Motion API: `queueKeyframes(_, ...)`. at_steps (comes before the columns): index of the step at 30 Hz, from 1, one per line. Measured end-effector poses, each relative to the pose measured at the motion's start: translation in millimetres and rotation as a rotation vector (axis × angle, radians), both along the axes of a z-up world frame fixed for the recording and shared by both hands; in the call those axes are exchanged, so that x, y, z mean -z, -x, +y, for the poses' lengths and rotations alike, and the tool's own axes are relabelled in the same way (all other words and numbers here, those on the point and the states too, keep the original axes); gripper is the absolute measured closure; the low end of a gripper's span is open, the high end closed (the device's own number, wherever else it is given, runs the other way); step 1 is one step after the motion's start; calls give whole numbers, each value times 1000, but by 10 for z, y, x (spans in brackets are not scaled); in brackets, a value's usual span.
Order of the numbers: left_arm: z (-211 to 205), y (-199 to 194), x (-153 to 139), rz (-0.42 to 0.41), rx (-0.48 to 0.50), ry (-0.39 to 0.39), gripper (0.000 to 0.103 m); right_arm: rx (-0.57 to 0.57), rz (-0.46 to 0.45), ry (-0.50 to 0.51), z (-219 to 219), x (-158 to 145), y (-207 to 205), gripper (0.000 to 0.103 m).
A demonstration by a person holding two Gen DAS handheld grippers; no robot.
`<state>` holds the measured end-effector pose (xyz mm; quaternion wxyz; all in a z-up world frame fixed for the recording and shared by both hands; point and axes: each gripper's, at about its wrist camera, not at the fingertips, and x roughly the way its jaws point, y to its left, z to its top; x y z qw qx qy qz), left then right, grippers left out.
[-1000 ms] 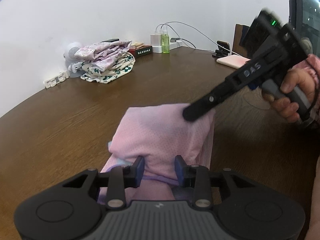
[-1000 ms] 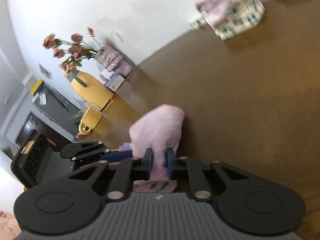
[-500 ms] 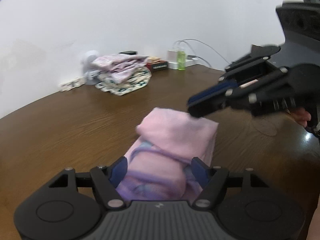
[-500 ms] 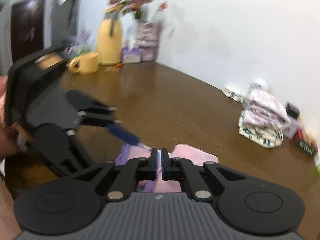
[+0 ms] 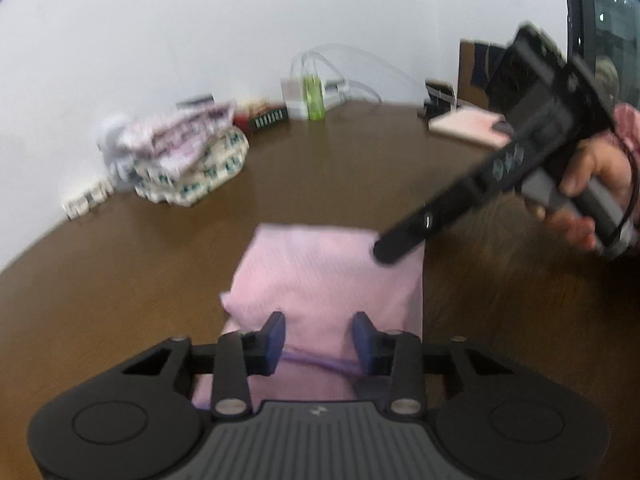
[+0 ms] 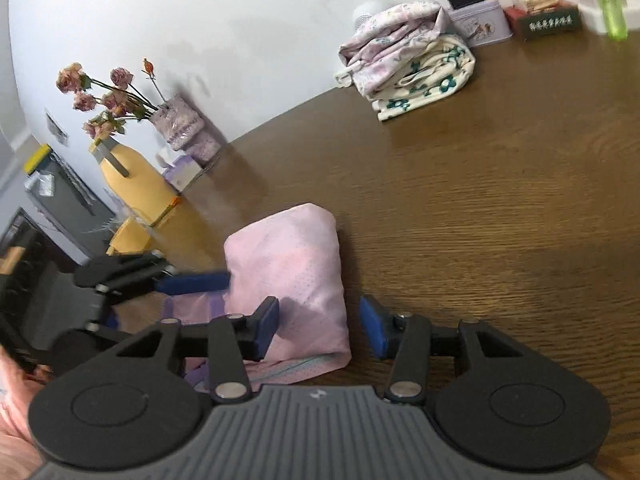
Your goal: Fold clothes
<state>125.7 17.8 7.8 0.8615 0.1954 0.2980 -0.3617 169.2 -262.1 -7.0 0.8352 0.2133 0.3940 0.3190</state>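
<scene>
On a brown wooden worktop [image 6: 500,208], a folded pink garment [image 5: 328,276] lies near the front edge, between two hand-held tools. At left, the left tool [image 5: 319,336] is closing, its blue pads standing either side of the garment's near edge, where a purple trim shows; the blurred view does not show them pressing on the cloth. The bundle sits in the middle, a soft, light packet of thin, dotted fabric, its upper layer puffed and rounded along the fold. By the look of it, it will sag and slide open if lifted by one layer alone, so a hold should take all the layers together at a folded edge or corner, not the loose hem. At right, the right tool [image 6: 319,328] is opening, its jaws spread around the garment's right-hand corner: one pad lies against the cloth, the other stands clear over bare wood. A person's hand [image 5: 588,196] grips its handle. Well apart, by the white wall, sits a stack of folded floral clothes [image 6: 408,68], with a vase of dried roses [image 6: 116,96] further along the wall
</scene>
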Motion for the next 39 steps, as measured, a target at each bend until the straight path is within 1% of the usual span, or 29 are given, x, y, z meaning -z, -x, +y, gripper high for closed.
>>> queueKeyframes(3, 34, 14, 40, 8, -7, 15, 70, -23, 57, -94, -8, 89, -56, 63)
queueKeyframes(6, 71, 42, 65, 12, -4, 27, 70, -16, 74, -131, 21, 142, -83, 65)
queueKeyframes(7, 72, 49, 69, 13, -1, 28, 69, -11, 76, -137, 26, 155, -90, 71)
queueKeyframes(8, 68, 55, 74, 15, 2, 28, 69, -1, 80, -138, 30, 174, -99, 80)
queueKeyframes(10, 45, 64, 66, 15, 4, 27, 65, 15, 89, -146, 23, 197, -105, 86)
queueKeyframes(12, 30, 79, 65, 10, 5, 22, 64, 19, 57, -122, 44, 124, -79, 89)
queueKeyframes(14, 24, 84, 57, 2, 2, 25, 61, 7, -13, -63, 102, -30, -31, 92)
queueKeyframes(15, 35, 86, 46, -1, -3, 31, 57, -6, -70, 0, 164, -140, 10, 92)
queueKeyframes(17, 94, 109, 1, -9, -19, 48, 55, -46, -216, 174, 369, -386, 145, 93)
queueKeyframes(18, 151, 135, -29, -12, -33, 61, 55, -69, -301, 278, 505, -510, 240, 93)
queueKeyframes(21, 366, 238, -119, -19, -84, 105, 55, -142, -519, 555, 936, -694, 560, 93)
queueKeyframes(22, 454, 284, -144, -21, -104, 119, 55, -169, -575, 628, 1075, -719, 650, 93)
queueKeyframes(24, 642, 392, -189, -31, -148, 148, 54, -228, -648, 725, 1316, -688, 795, 93)
queueKeyframes(27, 892, 518, -256, -41, -204, 192, 54, -318, -705, 801, 1575, -574, 974, 93)
queueKeyframes(30, 1074, 592, -326, -46, -242, 235, 54, -402, -731, 824, 1713, -463, 1123, 93)
queueKeyframes(32, 1111, 601, -371, -52, -254, 261, 55, -445, -748, 834, 1767, -404, 1216, 92)
queueKeyframes(35, 1060, 562, -435, -56, -246, 309, 57, -493, -761, 838, 1824, -340, 1309, 91)
queueKeyframes(36, 1016, 534, -455, -50, -233, 332, 61, -499, -754, 836, 1839, -317, 1316, 91)
queueKeyframes(37, 955, 494, -475, -39, -218, 354, 68, -504, -747, 831, 1846, -296, 1319, 91)
queueKeyframes(39, 800, 421, -494, -30, -189, 350, 74, -506, -737, 819, 1842, -263, 1324, 91)
